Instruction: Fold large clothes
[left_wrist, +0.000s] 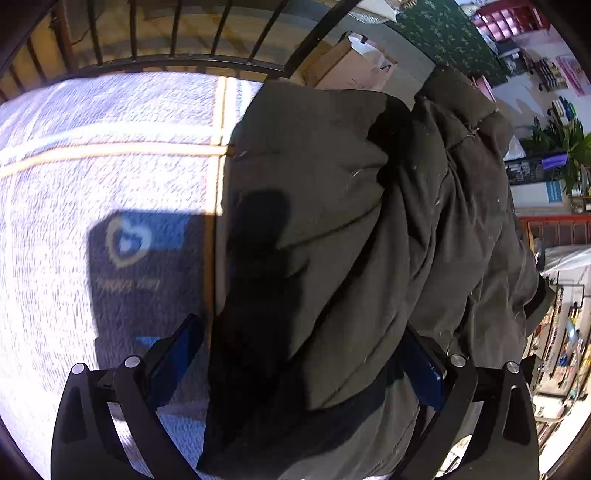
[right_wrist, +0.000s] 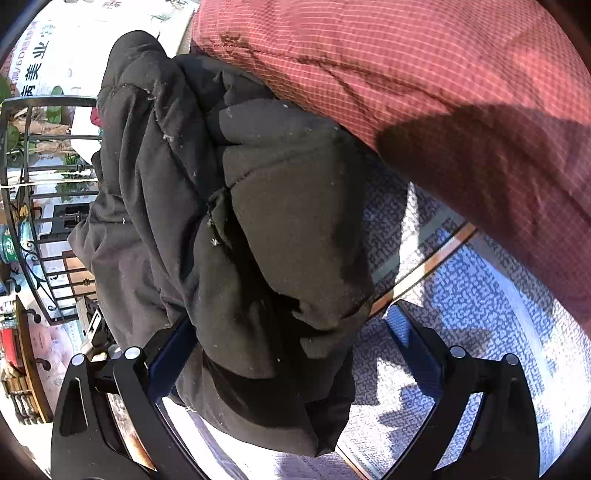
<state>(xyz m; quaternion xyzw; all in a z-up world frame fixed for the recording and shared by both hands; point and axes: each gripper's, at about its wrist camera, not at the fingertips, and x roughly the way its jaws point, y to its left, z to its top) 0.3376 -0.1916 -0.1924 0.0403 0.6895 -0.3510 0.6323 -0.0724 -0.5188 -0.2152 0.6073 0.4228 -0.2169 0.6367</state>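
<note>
Jacket (left_wrist: 351, 229): dark padded coat, bunched and hanging in thick folds; we find it in both wrist views, lifted off the blanket (left_wrist: 110, 147).
Left gripper (left_wrist: 295, 369): fingers spread wide, jacket bulk between them; we cannot tell whether the pads actually bite the cloth.
Right gripper (right_wrist: 295, 354): fingers also wide, jacket filling the gap from the 9 o'clock finger inward; the 3 o'clock finger stands apart from the cloth over bare blanket. Grip itself we cannot tell.
Jacket axis: runs from each gripper toward 12 to 1 o'clock in the left view, 11 o'clock in the right.
Nearer hand: neither, by our judgement; both are at the cloth.
Open room: bare blanket at 9 o'clock of the left gripper, at 3 to 4 o'clock of the right.
Edges: railing (left_wrist: 166, 62) just past the blanket at 12 o'clock, left view; red quilt (right_wrist: 424, 74) crowding 1 o'clock, right view.
Next move, our judgement: lay the jacket flat toward the bare blanket.
</note>
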